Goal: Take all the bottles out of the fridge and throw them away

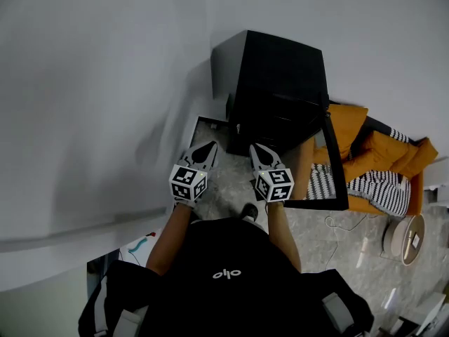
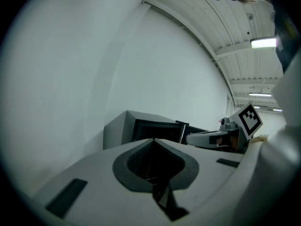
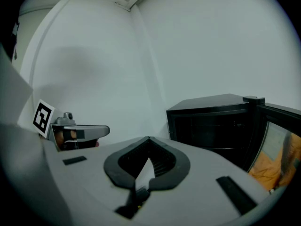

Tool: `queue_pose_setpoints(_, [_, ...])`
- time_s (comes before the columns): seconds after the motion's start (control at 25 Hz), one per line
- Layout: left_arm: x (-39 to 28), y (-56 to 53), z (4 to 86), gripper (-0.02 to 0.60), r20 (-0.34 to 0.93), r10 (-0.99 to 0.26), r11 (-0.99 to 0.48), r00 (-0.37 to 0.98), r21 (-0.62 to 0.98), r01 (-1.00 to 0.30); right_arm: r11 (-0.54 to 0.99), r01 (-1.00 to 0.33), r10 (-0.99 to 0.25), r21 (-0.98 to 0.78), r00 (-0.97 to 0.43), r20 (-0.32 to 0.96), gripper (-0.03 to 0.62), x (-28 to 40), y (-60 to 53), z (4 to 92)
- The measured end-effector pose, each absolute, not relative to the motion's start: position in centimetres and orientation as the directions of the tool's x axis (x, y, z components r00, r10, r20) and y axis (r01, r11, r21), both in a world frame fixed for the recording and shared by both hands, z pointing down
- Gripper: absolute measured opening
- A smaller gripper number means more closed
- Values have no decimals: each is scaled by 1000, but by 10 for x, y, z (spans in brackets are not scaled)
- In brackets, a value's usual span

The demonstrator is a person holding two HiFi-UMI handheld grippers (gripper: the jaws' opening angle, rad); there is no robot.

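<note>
Left gripper point(image 1: 205, 148) and right gripper point(image 1: 261, 151) are both closed and empty, held side by side just short of the black fridge point(image 1: 277, 76) and pointed at it, apparently on approach. The fridge door point(image 1: 335, 161) stands swung open to the right, giving access. The interior is too dark to show any bottles, so removal is judged not yet begun.

The fridge point(image 1: 277, 83) sits in a corner, with the wall point(image 1: 91, 104) close on its left and behind it. Its door point(image 1: 335, 160) stands swung out to the right. The dark opening faces the left gripper point(image 1: 208, 147) and right gripper point(image 1: 257, 149) across bare floor point(image 1: 223, 182). The door fences off the clothes point(image 1: 382, 160) heaped on the right.
</note>
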State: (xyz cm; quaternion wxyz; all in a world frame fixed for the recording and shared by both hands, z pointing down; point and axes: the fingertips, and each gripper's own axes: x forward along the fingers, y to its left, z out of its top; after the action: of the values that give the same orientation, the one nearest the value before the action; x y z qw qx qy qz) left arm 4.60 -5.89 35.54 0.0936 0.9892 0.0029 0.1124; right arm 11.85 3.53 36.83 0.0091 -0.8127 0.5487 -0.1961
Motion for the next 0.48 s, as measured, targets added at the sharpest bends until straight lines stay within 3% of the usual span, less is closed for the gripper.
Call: queue_pose_setpoints(0.48, [50, -62, 360, 8, 230, 40, -980, 972, 197, -6, -378, -901, -897, -213, 300, 323, 8, 117, 25, 373])
